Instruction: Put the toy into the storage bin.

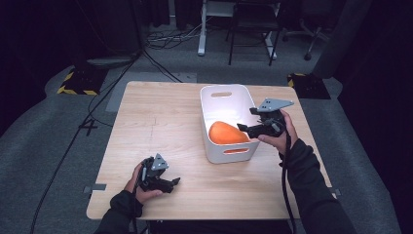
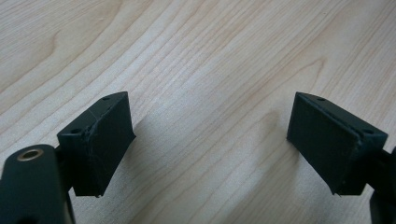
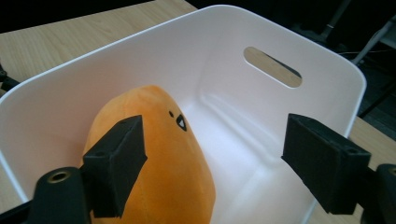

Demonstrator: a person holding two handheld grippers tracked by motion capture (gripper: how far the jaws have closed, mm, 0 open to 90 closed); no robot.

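Both tools released: right tool (image 3: 215, 158) above orange plush (image 3: 159, 154) in white bin (image 3: 261, 28).

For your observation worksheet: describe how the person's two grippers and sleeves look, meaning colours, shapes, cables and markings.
Both the left gripper and the right gripper are black, each topped by a grey three-cornered plate with small holes. Their jaws are flat, blocky black pads; a brass-coloured ring sits beside one. A black cable trails from the right one. The person wears dark long sleeves.
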